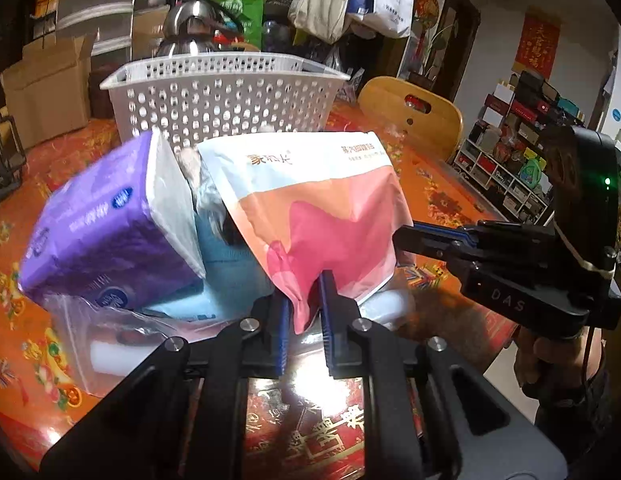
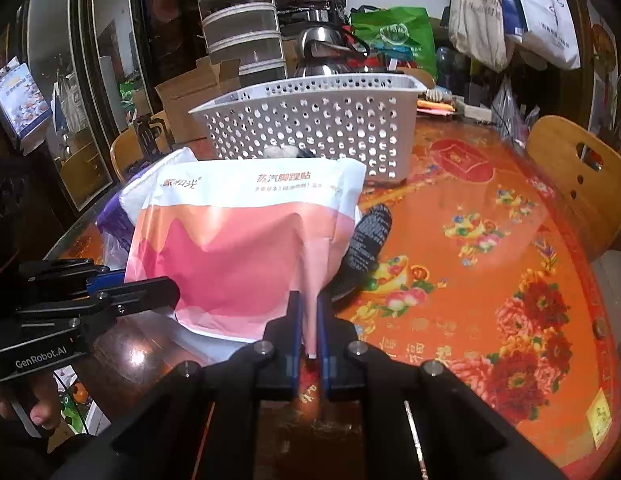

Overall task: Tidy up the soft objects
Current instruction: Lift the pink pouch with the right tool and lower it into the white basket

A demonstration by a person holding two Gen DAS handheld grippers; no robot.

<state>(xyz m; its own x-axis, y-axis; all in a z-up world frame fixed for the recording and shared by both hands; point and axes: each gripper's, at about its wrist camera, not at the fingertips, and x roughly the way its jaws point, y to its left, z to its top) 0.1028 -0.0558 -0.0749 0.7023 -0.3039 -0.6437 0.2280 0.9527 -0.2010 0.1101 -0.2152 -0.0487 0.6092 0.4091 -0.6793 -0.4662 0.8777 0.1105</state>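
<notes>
Soft objects are seen piled on the desk [image 2: 490,216], w/ its orange floral cover, just in front of the white perforated basket [image 1: 226,96], which is set upright toward the back. Largest in the pile is the pink-and-white pouch [image 1: 314,208], held tilted up off the desk, approx. between the two tools; its lower corner is pinched by the left hand-held gripper [image 1: 304,312], blue pads pressed onto the film. Its right edge is clamped by the right hand-held gripper [image 2: 308,320], jaws drawn together on a thin fold of the pouch. Beside it, to the left, a purple tissue pack [image 1: 106,232] is seen tilted, resting on a light-blue soft item [image 1: 230,272]; a clear plastic bag [image 1: 98,344] is spread under both. A dark knitted item, possibly a sock or glove [image 2: 366,244], is laid on the desk just right of the pouch, partly hidden behind it. A wooden chair back [image 2: 578,184] is seen at the desk's far edge. Text on the pouch is blurred in the left view.
</notes>
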